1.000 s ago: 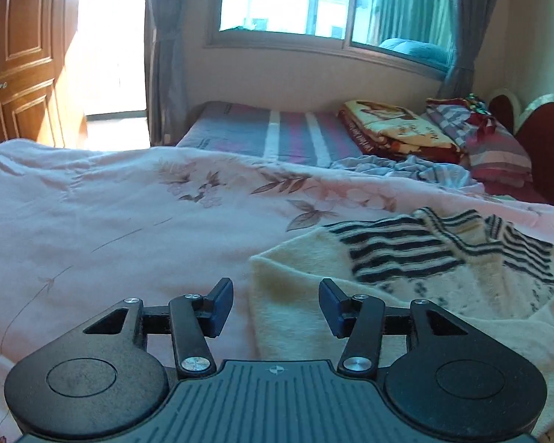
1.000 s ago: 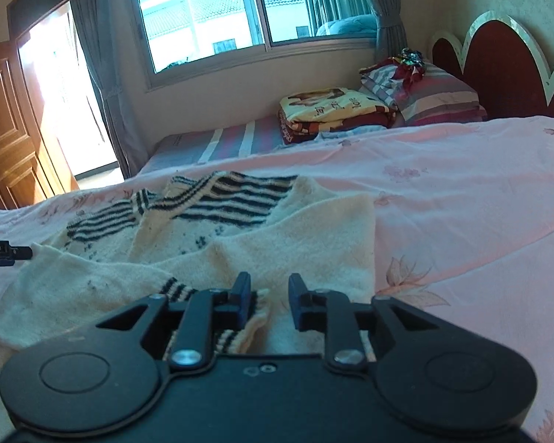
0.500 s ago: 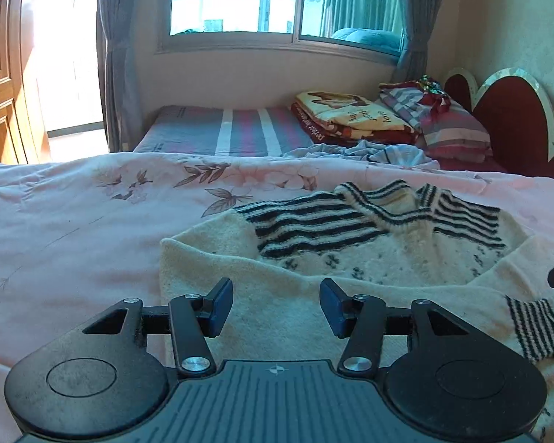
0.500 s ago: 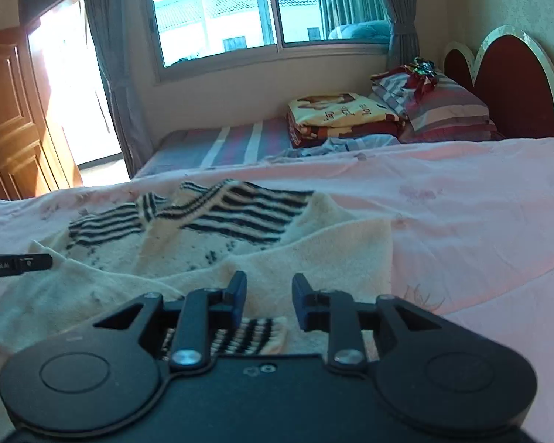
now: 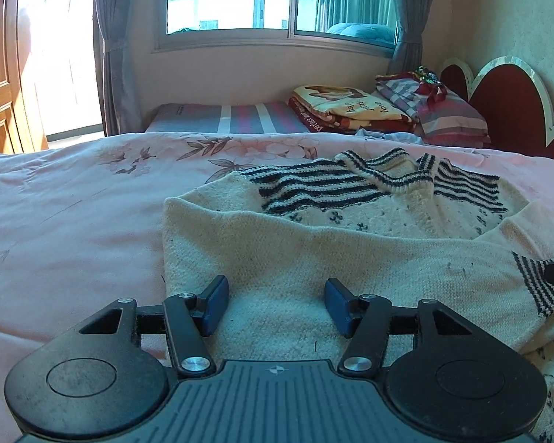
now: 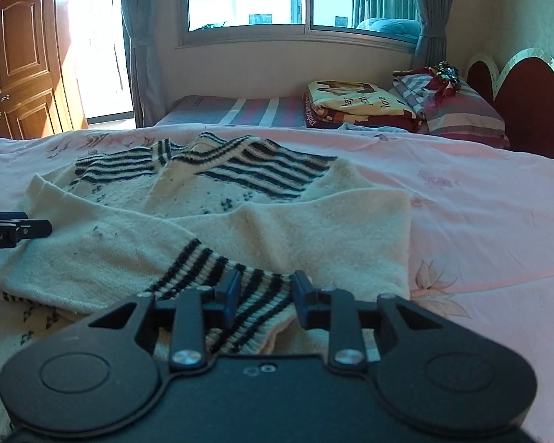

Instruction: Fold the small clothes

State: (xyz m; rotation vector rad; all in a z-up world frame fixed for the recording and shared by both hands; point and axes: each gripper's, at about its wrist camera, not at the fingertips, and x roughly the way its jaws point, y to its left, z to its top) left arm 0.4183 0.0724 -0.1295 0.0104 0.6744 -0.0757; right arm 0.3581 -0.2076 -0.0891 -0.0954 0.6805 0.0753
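Observation:
A cream knitted sweater (image 5: 351,243) with black stripes at the shoulders lies on the pink bedspread, one sleeve folded across its body. My left gripper (image 5: 276,295) hovers over that sleeve's plain cream part, jaws opening and nothing pinched. In the right wrist view the sweater (image 6: 240,199) fills the middle. The sleeve's striped cuff (image 6: 247,295) lies between the fingers of my right gripper (image 6: 266,288), whose jaws are opening; the pads stand clear of the knit. Each gripper's tip shows at the edge of the other's view.
The pink flowered bedspread (image 5: 74,214) stretches left of the sweater and also right of it (image 6: 480,214). Folded blankets (image 5: 343,109) and striped pillows (image 5: 443,110) sit at the far end by a red headboard (image 5: 506,110). A wooden door (image 6: 18,59) stands at the left.
My left gripper has swung from the sweater's left edge to over its folded sleeve, jaws a little wider. The right jaws have spread apart around the striped cuff.

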